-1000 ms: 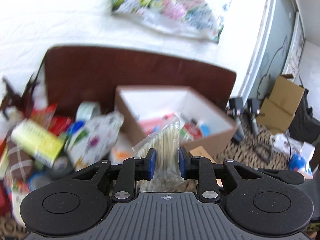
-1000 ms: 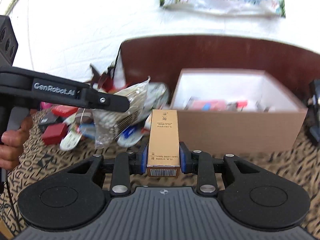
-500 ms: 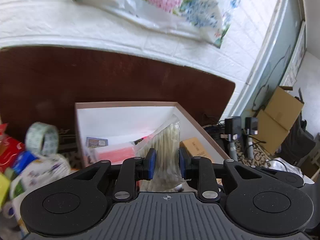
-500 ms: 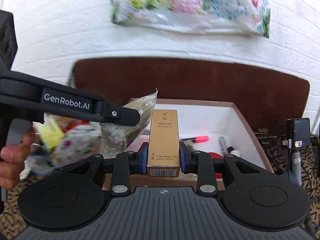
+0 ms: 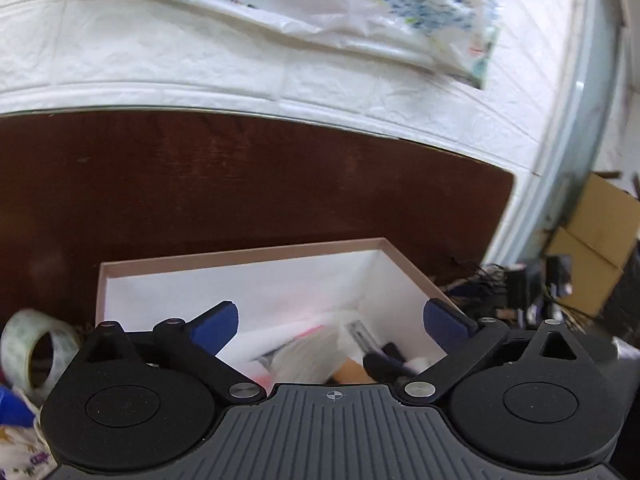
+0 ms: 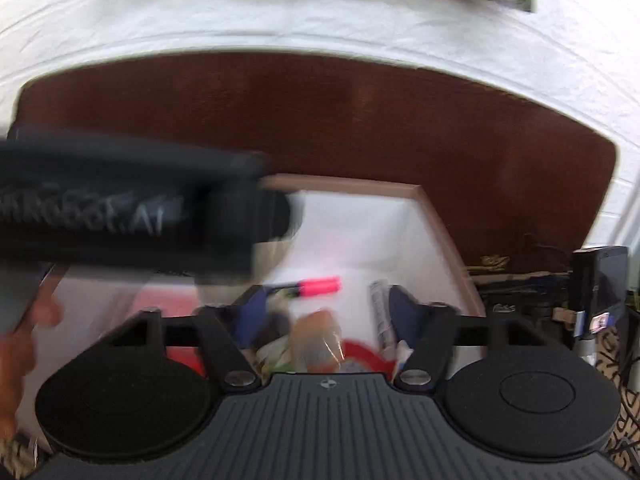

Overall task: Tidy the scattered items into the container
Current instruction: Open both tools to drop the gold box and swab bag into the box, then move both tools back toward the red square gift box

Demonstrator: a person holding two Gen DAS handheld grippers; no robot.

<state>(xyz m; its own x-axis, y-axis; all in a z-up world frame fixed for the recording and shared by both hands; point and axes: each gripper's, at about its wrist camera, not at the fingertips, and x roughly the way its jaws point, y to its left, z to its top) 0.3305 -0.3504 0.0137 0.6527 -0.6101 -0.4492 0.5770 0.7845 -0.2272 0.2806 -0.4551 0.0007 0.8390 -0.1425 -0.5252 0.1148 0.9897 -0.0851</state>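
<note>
The container is a brown box with white inner walls (image 5: 280, 280), also in the right wrist view (image 6: 368, 232). My left gripper (image 5: 332, 322) is open over the box; the cotton swab bag (image 5: 304, 360) lies blurred in the box below it. My right gripper (image 6: 326, 312) is open over the box; the gold carton (image 6: 320, 340) sits blurred in the box between its fingers. A pink marker (image 6: 320, 286) lies inside too. The left gripper's body (image 6: 128, 208) crosses the left of the right wrist view, blurred.
A tape roll (image 5: 36, 350) and scattered packets (image 5: 16, 440) lie left of the box. A dark brown board (image 5: 240, 184) stands behind it, against a white brick wall with a floral bag (image 5: 360, 4). Cardboard boxes (image 5: 592, 240) and cables sit at the right.
Both grippers moved forward over the box and opened. The swab bag left the left gripper and the gold carton left the right gripper; both now lie in the box.
</note>
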